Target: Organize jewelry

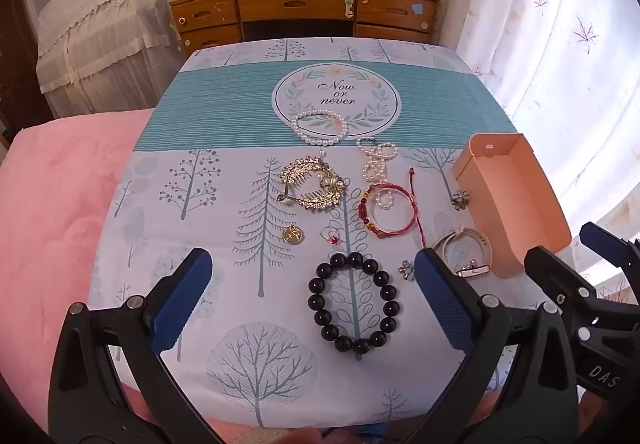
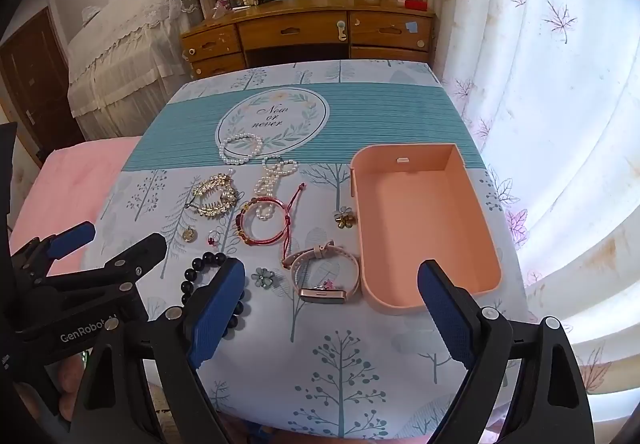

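Jewelry lies spread on a tree-print tablecloth (image 1: pixel 200 180). A black bead bracelet (image 1: pixel 354 302) lies between the open fingers of my left gripper (image 1: pixel 316 298). Farther off are a gold hair comb (image 1: pixel 312 184), a gold pendant (image 1: pixel 293 234), a small ring (image 1: pixel 331 236), a red cord bracelet (image 1: pixel 386 210), a pearl bracelet (image 1: pixel 320 126) and a pearl bow (image 1: pixel 374 160). My right gripper (image 2: pixel 332 308) is open and empty, above a pink watch band (image 2: pixel 324 272). The empty pink box (image 2: pixel 424 224) stands at the right. Flower charms (image 2: pixel 265 277) (image 2: pixel 345 217) lie near it.
A pink blanket (image 1: pixel 56 212) lies left of the table. A wooden desk (image 1: pixel 304 12) with drawers stands behind it. White curtains (image 2: pixel 560 124) hang on the right. A lace-covered piece of furniture (image 1: pixel 100 36) is at the back left.
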The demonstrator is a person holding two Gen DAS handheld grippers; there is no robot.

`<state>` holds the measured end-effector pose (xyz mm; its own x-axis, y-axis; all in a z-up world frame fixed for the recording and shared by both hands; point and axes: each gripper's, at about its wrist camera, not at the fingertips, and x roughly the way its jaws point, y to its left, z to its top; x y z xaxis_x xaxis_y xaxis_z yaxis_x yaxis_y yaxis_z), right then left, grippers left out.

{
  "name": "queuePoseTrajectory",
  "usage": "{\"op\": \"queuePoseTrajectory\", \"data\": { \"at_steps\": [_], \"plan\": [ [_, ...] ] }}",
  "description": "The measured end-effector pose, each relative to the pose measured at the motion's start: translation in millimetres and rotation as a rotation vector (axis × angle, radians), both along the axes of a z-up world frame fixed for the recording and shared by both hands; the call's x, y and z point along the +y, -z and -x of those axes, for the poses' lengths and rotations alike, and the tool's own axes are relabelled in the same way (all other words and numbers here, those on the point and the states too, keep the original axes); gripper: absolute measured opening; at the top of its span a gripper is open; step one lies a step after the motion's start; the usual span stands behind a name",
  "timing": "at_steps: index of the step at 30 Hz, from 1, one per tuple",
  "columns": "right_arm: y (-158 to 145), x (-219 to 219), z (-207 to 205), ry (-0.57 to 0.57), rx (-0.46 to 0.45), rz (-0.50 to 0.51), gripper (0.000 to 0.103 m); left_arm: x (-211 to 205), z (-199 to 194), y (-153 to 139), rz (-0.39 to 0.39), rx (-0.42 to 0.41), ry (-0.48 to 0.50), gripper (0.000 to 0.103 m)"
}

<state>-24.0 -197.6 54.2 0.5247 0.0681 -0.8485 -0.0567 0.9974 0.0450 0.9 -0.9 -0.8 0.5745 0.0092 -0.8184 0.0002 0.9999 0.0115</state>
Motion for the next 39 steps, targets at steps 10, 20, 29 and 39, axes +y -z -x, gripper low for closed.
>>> {"op": "queuePoseTrajectory", "data": {
  "at_steps": [10,20,29,39],
  "plan": [
    [-2,-1,3,-0.004,-0.013,0.0,0.09,-12,8,-6,0.023,-0.013,0.043,0.1],
    [-10,-12,14,0.013,-0.031,-0.006,0.09,-18,6,-2,0.058,0.003,0.069,0.099],
    [-11,-16,15,0.022,-0.029,0.006,0.09,-21,6,-1,0.067,0.006,0.071,0.099],
    [-9,-9,15,-0.006,-0.026,0.023,0.083,-12,7,3,0.07,0.025,0.045,0.099]
  ]
}}
